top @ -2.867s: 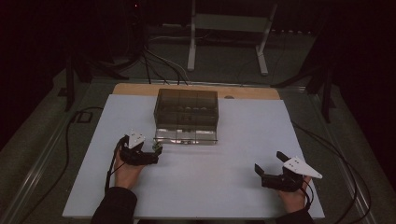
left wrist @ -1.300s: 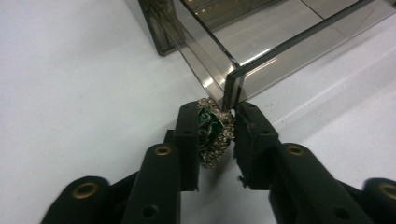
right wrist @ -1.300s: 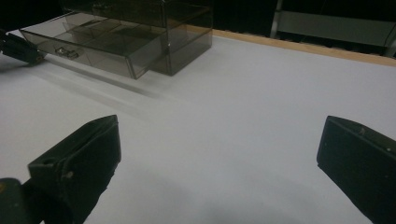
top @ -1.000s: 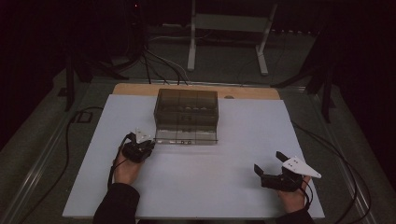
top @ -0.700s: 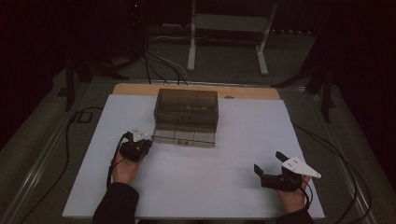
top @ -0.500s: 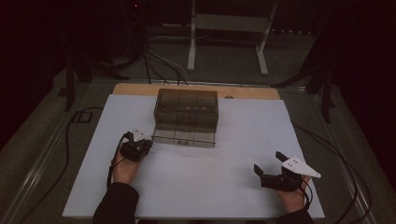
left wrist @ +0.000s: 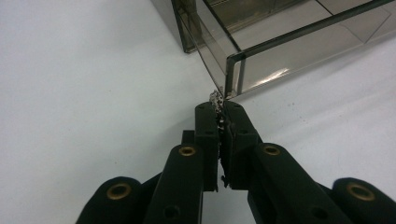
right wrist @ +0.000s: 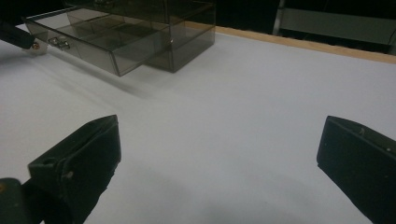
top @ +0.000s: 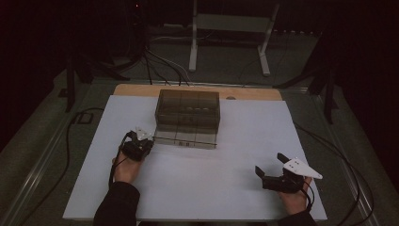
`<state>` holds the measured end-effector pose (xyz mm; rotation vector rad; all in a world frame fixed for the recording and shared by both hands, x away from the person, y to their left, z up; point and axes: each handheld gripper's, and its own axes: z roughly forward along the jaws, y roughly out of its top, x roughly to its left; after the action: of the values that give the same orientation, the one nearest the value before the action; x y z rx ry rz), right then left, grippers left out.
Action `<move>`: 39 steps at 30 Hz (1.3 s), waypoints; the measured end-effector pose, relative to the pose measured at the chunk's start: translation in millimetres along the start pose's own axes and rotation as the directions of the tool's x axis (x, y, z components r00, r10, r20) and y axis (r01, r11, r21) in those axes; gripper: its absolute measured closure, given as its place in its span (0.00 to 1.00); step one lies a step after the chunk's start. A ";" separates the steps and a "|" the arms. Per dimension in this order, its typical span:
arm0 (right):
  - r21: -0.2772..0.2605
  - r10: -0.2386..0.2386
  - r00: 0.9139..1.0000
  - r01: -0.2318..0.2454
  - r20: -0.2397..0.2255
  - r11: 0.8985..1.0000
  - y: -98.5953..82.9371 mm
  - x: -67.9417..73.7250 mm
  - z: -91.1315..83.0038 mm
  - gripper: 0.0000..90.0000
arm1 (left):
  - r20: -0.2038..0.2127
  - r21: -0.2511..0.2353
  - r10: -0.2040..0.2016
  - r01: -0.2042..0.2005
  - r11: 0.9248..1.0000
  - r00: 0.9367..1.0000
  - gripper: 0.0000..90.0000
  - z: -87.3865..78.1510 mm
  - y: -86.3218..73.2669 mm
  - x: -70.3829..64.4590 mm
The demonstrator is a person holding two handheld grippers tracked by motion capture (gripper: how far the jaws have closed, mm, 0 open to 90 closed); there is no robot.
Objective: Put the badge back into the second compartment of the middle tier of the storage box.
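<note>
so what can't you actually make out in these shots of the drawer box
- What the left gripper pinches: left gripper view; its shut jaws cover all but a small silvery bit beside the drawer corner.
- Drawer contents: high view, too small and dim behind the smoky plastic of the box.
- Small metal piece on the drawer front: right gripper view, blurred.
- Right gripper: right gripper view, its jaws run off the bottom and right edges.

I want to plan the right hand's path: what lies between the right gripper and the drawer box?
Nothing: in the right gripper view only bare white table stretches from the open right gripper to the smoky drawer box.
</note>
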<state>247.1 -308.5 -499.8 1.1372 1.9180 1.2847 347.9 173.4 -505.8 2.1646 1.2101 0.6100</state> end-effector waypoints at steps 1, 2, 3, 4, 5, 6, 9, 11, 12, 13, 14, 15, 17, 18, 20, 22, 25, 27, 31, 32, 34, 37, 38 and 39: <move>0.000 0.001 1.000 -0.001 0.000 1.000 0.0 0.0 0.0 0.00 | 0.005 0.005 -0.007 0.007 1.000 1.000 0.97 0.0 1.6 0.3; 0.000 0.001 1.000 -0.001 0.000 1.000 0.0 -0.1 0.0 0.00 | 0.010 0.011 -0.016 0.016 1.000 1.000 0.99 -0.2 2.9 1.2; 0.000 0.001 1.000 -0.001 0.000 1.000 0.0 -0.1 0.0 0.00 | 0.010 0.011 -0.016 0.016 1.000 1.000 0.99 -0.2 2.9 1.2; 0.000 0.000 1.000 0.000 0.000 1.000 0.0 -0.5 -0.1 0.00 | 0.027 0.022 -0.038 0.038 0.999 0.999 0.99 -0.4 4.5 3.2; 0.000 0.000 1.000 0.000 0.000 1.000 0.0 -0.6 0.0 0.00 | 0.034 0.024 -0.050 0.049 0.999 0.998 0.99 -0.4 4.6 4.0; 0.000 0.000 1.000 0.000 0.000 1.000 0.0 -0.7 0.0 0.00 | 0.044 0.026 -0.063 0.062 0.998 0.997 0.99 -0.6 4.7 5.0; 0.001 -0.001 1.000 0.000 0.001 1.000 0.0 -0.8 0.0 0.00 | 0.081 0.031 -0.108 0.106 0.994 0.991 0.99 -1.3 4.1 8.4; 0.002 -0.001 1.000 0.001 0.001 1.000 0.0 -0.7 -0.1 0.00 | 0.107 0.038 -0.140 0.137 0.990 0.984 0.99 -2.1 3.6 10.8; 0.003 -0.001 1.000 0.001 0.001 1.000 0.0 -0.7 -0.1 0.00 | 0.121 0.046 -0.151 0.147 0.988 0.981 0.99 -2.9 3.5 12.0; 0.003 -0.001 1.000 0.001 0.001 1.000 0.0 -0.7 -0.1 0.00 | 0.121 0.046 -0.151 0.147 0.988 0.981 0.99 -2.9 3.5 12.0; 0.003 -0.001 1.000 0.001 0.002 1.000 0.0 -0.7 0.0 0.00 | 0.133 0.055 -0.165 0.159 0.986 0.977 0.99 -3.9 3.3 13.0; 0.004 -0.002 1.000 0.002 0.002 1.000 -0.1 -0.9 0.0 0.00 | 0.148 0.059 -0.178 0.171 0.983 0.973 0.99 -4.6 3.0 13.9; 0.004 -0.001 1.000 0.001 0.002 1.000 -0.1 -0.8 0.0 0.00 | 0.174 0.067 -0.197 0.188 0.980 0.965 0.99 -5.6 2.4 14.7; 0.005 -0.001 1.000 0.001 0.002 1.000 -0.1 -0.8 0.0 0.00 | 0.183 0.075 -0.201 0.190 0.979 0.962 0.99 -6.3 2.2 14.8; 0.006 -0.002 1.000 0.002 0.002 1.000 -0.1 -0.7 0.1 0.00 | 0.205 0.085 -0.206 0.193 0.978 0.957 0.99 -7.7 1.6 13.6; 0.007 -0.001 1.000 0.001 0.003 1.000 -0.1 -0.8 0.1 0.00 | 0.213 0.088 -0.208 0.193 0.977 0.955 0.99 -8.6 0.5 12.4; 0.007 -0.001 1.000 0.000 0.004 1.000 -0.2 -1.0 0.1 0.00 | 0.221 0.094 -0.209 0.193 0.977 0.952 0.99 -10.0 -0.4 12.3; 0.008 0.000 1.000 0.000 0.005 1.000 -0.2 -0.9 0.1 0.00 | 0.229 0.097 -0.206 0.189 0.977 0.951 0.99 -10.3 -0.2 11.8; 0.013 -0.003 1.000 0.003 0.005 1.000 -0.3 -0.6 0.5 0.00 | 0.252 0.093 -0.179 0.160 0.983 0.951 0.99 -8.6 1.4 7.3; 0.014 -0.002 1.000 0.002 0.005 1.000 -0.3 -0.5 0.5 0.00 | 0.264 0.091 -0.175 0.156 0.984 0.949 0.99 -8.4 2.1 6.4; 0.014 -0.003 1.000 0.003 0.005 1.000 -0.4 -0.6 0.5 0.00 | 0.272 0.095 -0.160 0.139 0.986 0.949 0.99 -8.1 2.8 4.3; 0.015 -0.001 1.000 0.001 0.007 1.000 -0.4 -0.9 0.5 0.00 | 0.278 0.094 -0.139 0.117 0.989 0.951 0.99 -8.7 4.1 1.7; 0.015 -0.001 1.000 0.001 0.007 1.000 -0.4 -0.9 0.5 0.00 | 0.278 0.089 -0.132 0.111 0.990 0.951 0.99 -8.8 4.4 1.2; 0.015 -0.001 1.000 0.001 0.007 1.000 -0.4 -0.9 0.5 0.00 | 0.278 0.089 -0.132 0.111 0.990 0.951 0.99 -8.8 4.4 1.2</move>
<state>247.8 -309.2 -500.5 1.1461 1.9260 1.2663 345.5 175.0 -496.3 2.1285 1.2114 0.1966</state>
